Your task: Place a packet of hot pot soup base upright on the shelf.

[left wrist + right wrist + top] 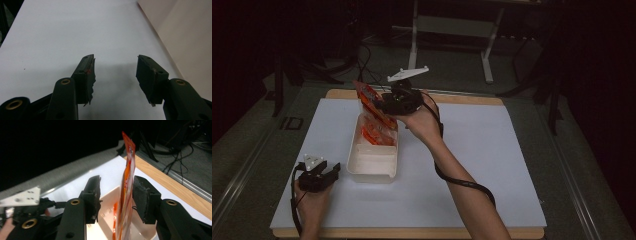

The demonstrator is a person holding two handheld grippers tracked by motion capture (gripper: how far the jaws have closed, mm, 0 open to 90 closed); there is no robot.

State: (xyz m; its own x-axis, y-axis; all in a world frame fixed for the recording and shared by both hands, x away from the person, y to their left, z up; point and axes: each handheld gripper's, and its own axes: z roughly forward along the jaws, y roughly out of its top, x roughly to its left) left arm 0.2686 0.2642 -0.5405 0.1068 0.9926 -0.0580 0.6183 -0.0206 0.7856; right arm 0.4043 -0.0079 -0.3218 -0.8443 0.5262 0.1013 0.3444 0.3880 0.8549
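A white oblong bin (371, 171) sits left of centre on the white mat. An orange-red packet (366, 94) stands upright at the bin's far end, and more orange packets (375, 132) lie inside. My right gripper (381, 105) is open around the standing packet (128, 182), which is edge-on between the jaws. It sits close to the right pad, with a gap to the left pad. The right gripper (116, 180) hovers over the bin's far end (110, 195). My left gripper (323, 172) rests open on the mat left of the bin, its jaws (116, 58) empty.
The bin's pale wall (190, 37) is close on the right of my left gripper. The white mat (482, 150) lies on a wooden table (462, 99). Beyond the far edge are a desk frame (452, 30) and floor cables (180, 157).
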